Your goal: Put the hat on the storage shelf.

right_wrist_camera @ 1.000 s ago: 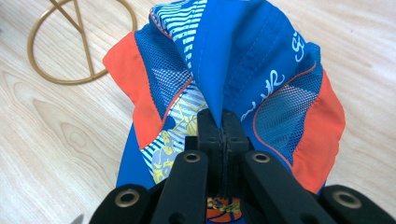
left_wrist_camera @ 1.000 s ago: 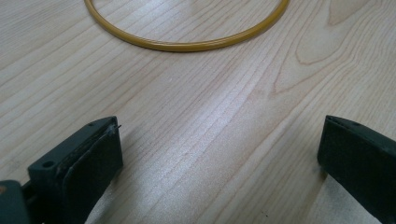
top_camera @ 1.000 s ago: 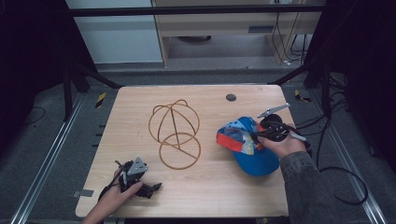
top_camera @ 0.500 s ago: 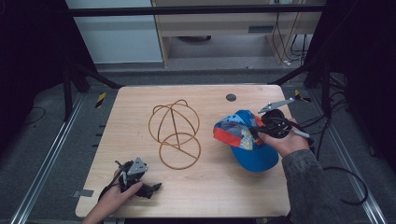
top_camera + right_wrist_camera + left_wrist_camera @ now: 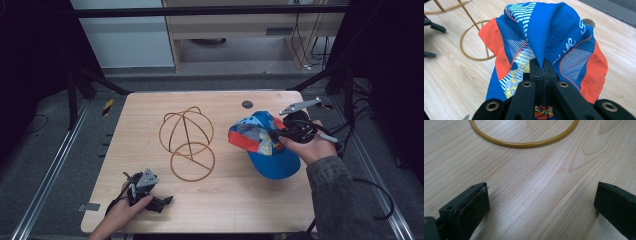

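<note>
A blue, orange and patterned cap [image 5: 262, 142] [image 5: 549, 37] hangs off the right side of the table, its brim low and its crown pulled up. My right gripper [image 5: 276, 136] [image 5: 543, 65] is shut on a fold of the cap's blue crown fabric. A gold wire hat stand [image 5: 187, 142], a dome on a ring base, stands at the table's middle; its ring [image 5: 524, 137] lies ahead of my left gripper. My left gripper [image 5: 165, 201] [image 5: 541, 210] rests open on the wood near the front left edge, with nothing between its jaws.
The wooden table [image 5: 220, 200] has a small dark round hole [image 5: 247, 104] at the back right. Cables trail off the right edge near a dark frame leg [image 5: 345, 85]. Metal rails [image 5: 50, 170] run along the floor at the left.
My right gripper has lifted the cap's crown up and slightly back, so the cap stands taller. The left gripper has stayed in place.
</note>
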`<control>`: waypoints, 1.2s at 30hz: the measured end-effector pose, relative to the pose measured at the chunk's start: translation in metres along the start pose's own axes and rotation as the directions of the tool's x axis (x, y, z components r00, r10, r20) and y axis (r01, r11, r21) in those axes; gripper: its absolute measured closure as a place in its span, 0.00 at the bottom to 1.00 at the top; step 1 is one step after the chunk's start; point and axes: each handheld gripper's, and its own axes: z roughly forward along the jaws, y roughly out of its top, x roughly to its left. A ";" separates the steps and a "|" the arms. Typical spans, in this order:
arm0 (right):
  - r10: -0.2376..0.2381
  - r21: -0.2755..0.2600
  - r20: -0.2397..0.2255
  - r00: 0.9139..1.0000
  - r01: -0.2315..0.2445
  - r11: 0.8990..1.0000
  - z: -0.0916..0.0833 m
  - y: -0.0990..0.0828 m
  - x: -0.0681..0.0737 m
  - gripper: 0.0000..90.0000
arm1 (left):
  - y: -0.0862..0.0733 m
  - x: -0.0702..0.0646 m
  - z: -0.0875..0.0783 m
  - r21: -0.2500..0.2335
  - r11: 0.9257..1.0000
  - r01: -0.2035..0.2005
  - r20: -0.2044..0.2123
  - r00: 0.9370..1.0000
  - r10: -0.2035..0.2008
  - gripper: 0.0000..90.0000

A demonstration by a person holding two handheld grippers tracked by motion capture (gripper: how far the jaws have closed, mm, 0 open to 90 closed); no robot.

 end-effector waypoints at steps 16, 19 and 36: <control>-0.026 -0.048 0.001 1.000 0.026 0.999 -0.018 0.017 0.004 1.00 | 0.000 0.000 0.000 0.000 1.000 0.000 0.001 1.000 0.000 0.00; -0.032 -0.050 0.005 0.999 0.032 0.998 -0.021 0.020 0.005 1.00 | 0.000 0.000 0.000 0.000 1.000 0.000 0.001 1.000 0.000 0.00; -0.060 -0.101 0.006 0.998 0.060 0.993 -0.035 0.033 0.012 1.00 | 0.000 0.000 0.000 -0.001 1.000 0.000 0.001 1.000 0.000 0.00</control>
